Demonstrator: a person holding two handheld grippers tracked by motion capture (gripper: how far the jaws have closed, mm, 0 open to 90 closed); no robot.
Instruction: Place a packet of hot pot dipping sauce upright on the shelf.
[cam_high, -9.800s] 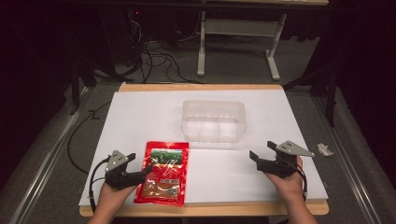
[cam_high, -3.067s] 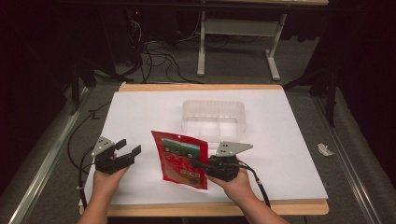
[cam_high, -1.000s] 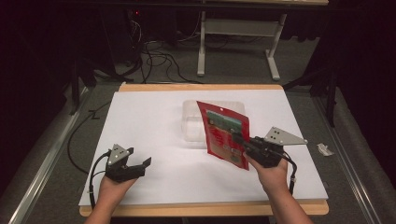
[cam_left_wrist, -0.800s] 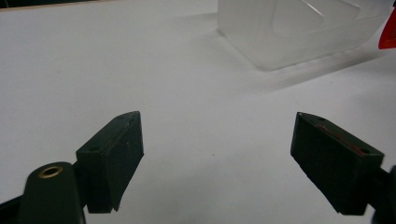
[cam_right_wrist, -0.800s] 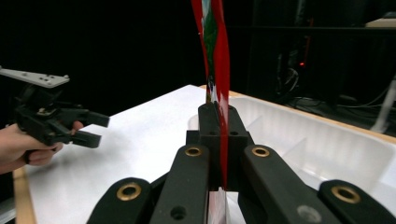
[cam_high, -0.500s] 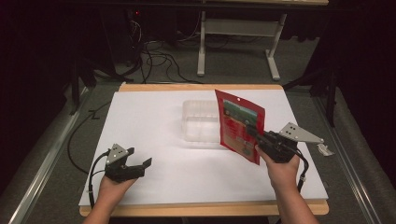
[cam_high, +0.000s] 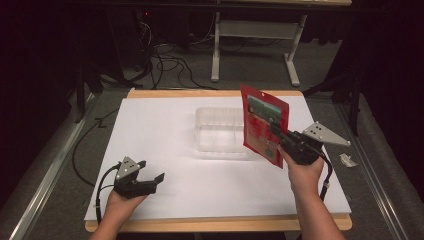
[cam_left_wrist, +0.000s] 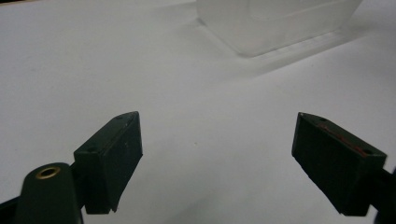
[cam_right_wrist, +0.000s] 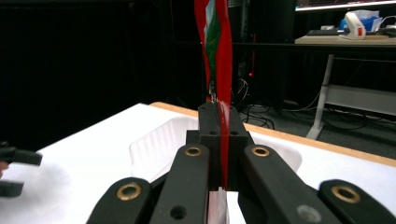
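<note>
A red snack pouch (cam_high: 264, 125) with a green label hangs upright in the air at the right of the clear plastic tray (cam_high: 220, 130). My right gripper (cam_high: 278, 136) is shut on the pouch's lower right edge. In the right gripper view the pouch (cam_right_wrist: 217, 51) rises edge-on from between the closed jaws, with the tray (cam_right_wrist: 159, 144) beyond. My left gripper (cam_high: 150, 171) rests low at the front left of the white table top (cam_high: 165, 130), open and empty. In the left gripper view its jaws stand wide apart over the bare surface, and the tray (cam_left_wrist: 275, 23) is farther off.
A small crumpled white scrap (cam_high: 348, 160) lies on the grey strip right of the table. Desk legs and cables (cam_high: 165, 65) stand on the floor beyond the far edge. The wooden table edge (cam_high: 220, 224) runs along the front.
My right gripper has carried the pouch to the right and slightly up, and the pouch has turned more upright. The left gripper has stayed in place.
</note>
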